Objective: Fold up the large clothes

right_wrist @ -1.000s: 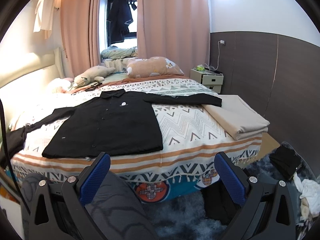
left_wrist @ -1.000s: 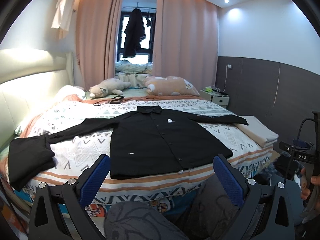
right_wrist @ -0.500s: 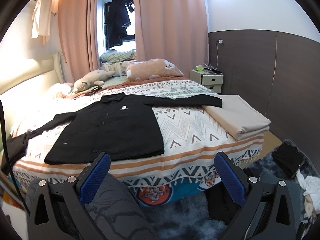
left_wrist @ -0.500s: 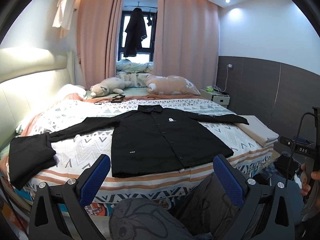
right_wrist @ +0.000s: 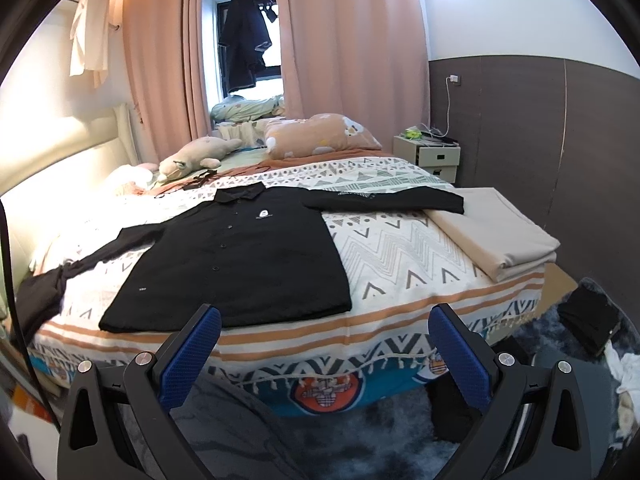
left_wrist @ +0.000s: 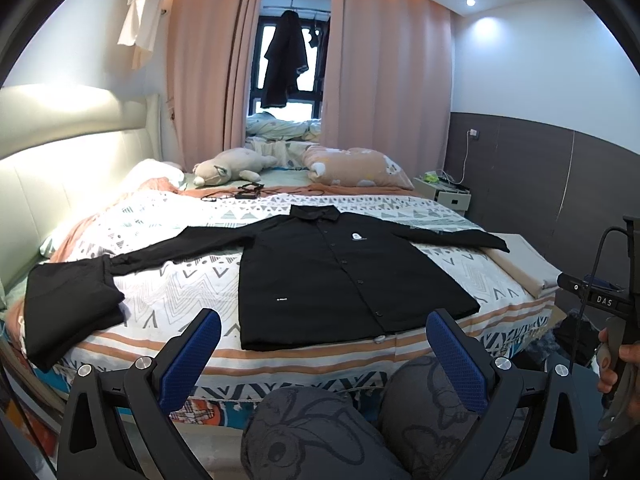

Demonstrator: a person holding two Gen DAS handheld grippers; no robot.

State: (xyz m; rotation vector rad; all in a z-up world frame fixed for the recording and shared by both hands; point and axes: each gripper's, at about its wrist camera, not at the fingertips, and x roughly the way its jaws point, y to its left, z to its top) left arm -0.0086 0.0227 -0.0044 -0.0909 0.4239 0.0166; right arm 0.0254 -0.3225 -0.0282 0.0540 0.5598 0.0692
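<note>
Left wrist view: the black shirt [left_wrist: 340,272] lies flat on the bed [left_wrist: 168,292], centre frame, collar away, sleeves stretched left to right. Left gripper [left_wrist: 320,356] hangs spread and empty below its hem. Right gripper [right_wrist: 324,354], also spread and empty, sits lower right of the shirt, nearer the right sleeve [right_wrist: 384,200].

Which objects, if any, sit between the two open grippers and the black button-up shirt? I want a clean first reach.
Nothing visible does. The black button-up shirt lies flat on the patterned bedspread, its hem bare toward the left gripper and right gripper. The folded beige cloth sits off to the right side.
</note>
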